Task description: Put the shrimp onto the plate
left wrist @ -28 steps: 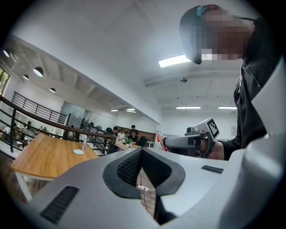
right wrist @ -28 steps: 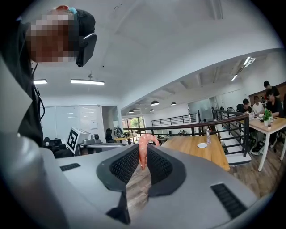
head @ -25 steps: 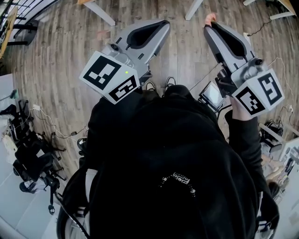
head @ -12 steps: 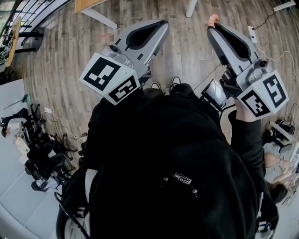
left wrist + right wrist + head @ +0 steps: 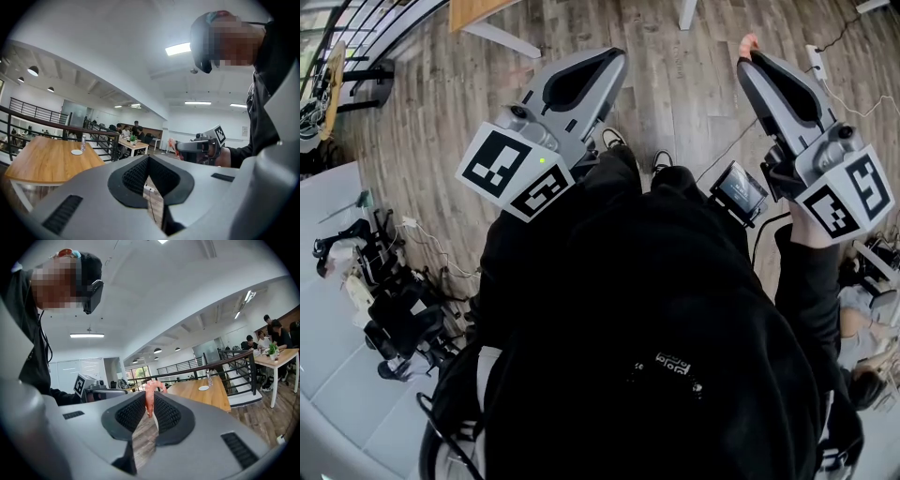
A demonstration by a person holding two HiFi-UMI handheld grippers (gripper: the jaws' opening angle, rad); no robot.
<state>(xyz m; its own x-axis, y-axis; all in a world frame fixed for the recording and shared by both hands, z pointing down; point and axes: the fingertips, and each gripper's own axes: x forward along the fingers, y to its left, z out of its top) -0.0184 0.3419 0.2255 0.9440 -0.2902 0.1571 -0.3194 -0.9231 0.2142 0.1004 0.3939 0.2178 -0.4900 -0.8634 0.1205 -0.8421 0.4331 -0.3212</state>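
The shrimp [image 5: 149, 404] is pinched in the right gripper's [image 5: 151, 397] jaws, the left gripper's [image 5: 148, 160] jaws are closed and empty, and delivery to the far-off plate [image 5: 203, 388] is still to do.

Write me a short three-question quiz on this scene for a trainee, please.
1. True or false: the left gripper holds the shrimp.
2. Where is the white plate? A) on the floor; B) on the wooden table; C) on a chair.
3. How do the left gripper's jaws stand?

Key
1. False. The right gripper is shut on the shrimp.
2. B. The plate lies on the table, beside a bottle.
3. Together, with nothing between them.
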